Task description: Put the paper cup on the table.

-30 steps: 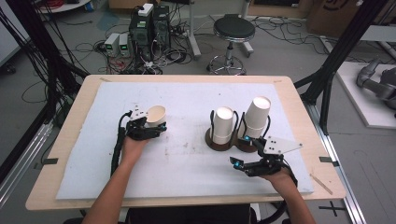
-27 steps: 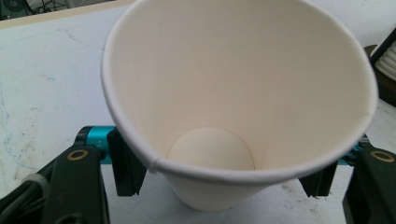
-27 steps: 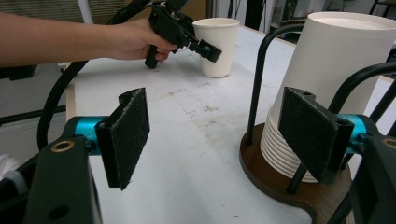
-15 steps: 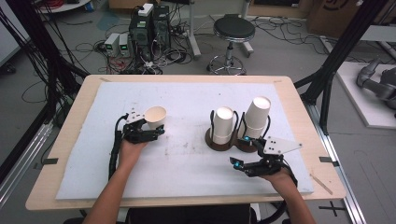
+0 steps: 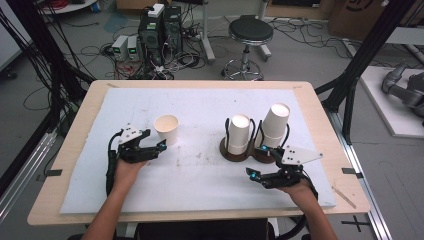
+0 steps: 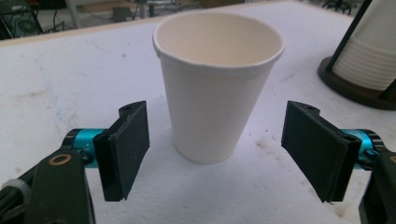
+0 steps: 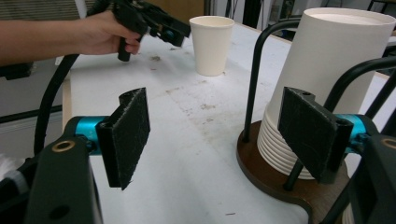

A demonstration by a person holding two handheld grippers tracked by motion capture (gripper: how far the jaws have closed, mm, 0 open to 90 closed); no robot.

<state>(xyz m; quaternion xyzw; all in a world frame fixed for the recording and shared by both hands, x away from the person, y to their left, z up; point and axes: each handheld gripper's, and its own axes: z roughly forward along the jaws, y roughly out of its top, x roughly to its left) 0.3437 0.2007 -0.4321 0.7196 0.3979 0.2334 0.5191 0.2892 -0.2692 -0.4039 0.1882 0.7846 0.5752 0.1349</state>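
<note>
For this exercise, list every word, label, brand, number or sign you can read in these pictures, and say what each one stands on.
None can be read.
The paper cup is plain white, with no print.
The stacked cups in the holder are unmarked too.
The cardboard box on the floor bears a dark mark, too blurred to read.
The equipment boxes beyond the table are too small to read.

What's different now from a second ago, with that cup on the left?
The left gripper has just opened its jaws, let go of the cup, and drawn back toward the person. The cup, tilted before, now stands upright on the white mat. The right gripper and the two cup stacks stayed put.
</note>
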